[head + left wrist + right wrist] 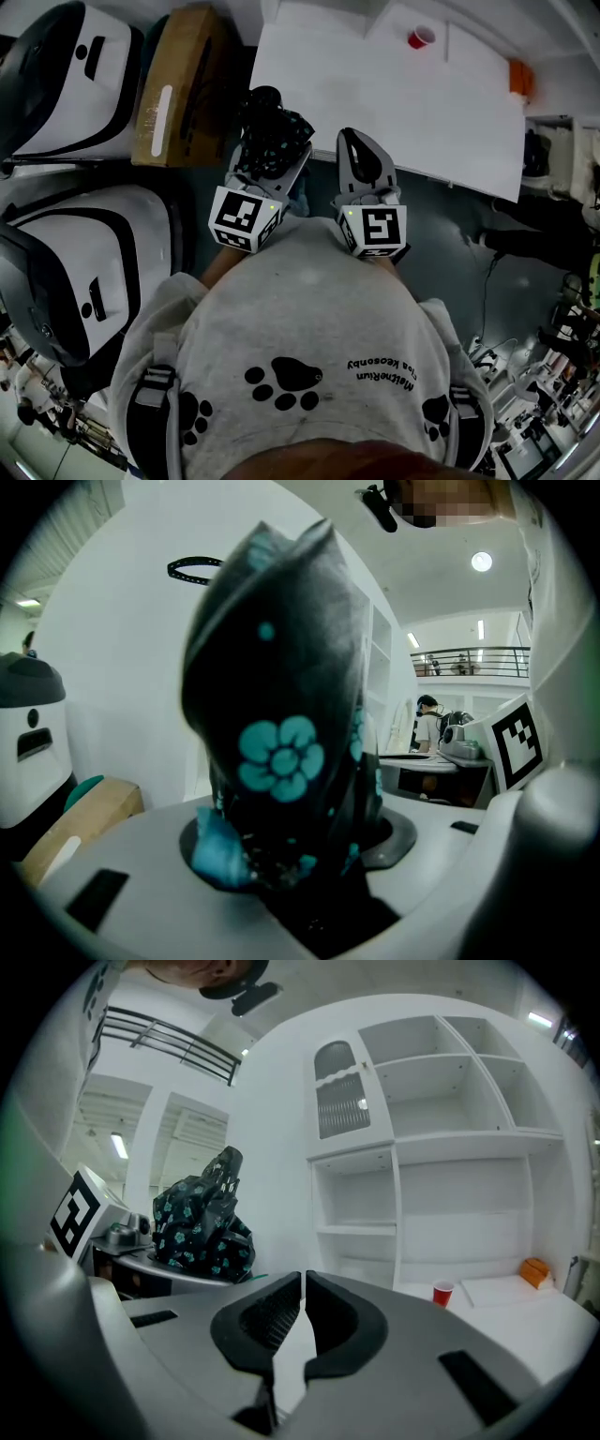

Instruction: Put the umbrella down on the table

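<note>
Close against the lens, the folded umbrella (281, 742) sits pinched in your left gripper (291, 855) — black fabric with teal flowers, held in the air just short of the table (394, 103). Your right gripper (302, 1312) is empty, jaws pressed together. Carry the bundle over the bare white top, well apart from the red cup (421, 37), and lower it lengthwise until it rests — only then let go.

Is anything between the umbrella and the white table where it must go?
Nothing visible stands between the umbrella and the table; only a red cup stands at the table's far side.
</note>
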`<state>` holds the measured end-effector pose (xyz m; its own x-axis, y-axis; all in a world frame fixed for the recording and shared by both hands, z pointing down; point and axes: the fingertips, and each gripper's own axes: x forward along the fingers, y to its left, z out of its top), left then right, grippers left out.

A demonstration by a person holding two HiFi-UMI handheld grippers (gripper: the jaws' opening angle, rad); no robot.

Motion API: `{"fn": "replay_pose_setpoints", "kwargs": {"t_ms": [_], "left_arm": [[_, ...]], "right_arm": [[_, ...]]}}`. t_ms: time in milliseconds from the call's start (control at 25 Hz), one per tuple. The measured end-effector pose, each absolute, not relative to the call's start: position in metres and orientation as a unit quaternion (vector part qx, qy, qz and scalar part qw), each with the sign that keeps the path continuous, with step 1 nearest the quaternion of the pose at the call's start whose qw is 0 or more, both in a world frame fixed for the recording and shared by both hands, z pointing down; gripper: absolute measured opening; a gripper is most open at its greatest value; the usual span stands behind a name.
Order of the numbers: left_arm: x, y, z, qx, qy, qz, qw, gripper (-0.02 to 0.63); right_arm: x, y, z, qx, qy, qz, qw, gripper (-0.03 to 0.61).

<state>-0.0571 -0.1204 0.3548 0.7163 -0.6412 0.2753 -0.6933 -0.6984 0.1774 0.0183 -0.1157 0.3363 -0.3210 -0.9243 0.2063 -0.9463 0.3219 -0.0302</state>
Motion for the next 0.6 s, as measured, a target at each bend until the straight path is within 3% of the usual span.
{"fn": "replay_pose_setpoints", "kwargs": {"t_ms": [600], "left_arm": [[-0.032,-0.178,0.379,0.917,-0.346,0.108,0.165,0.241]], "right_arm": [[0.041,-0.167,0.361,0.581,-0.801,0.106,0.099,0.040]]}}
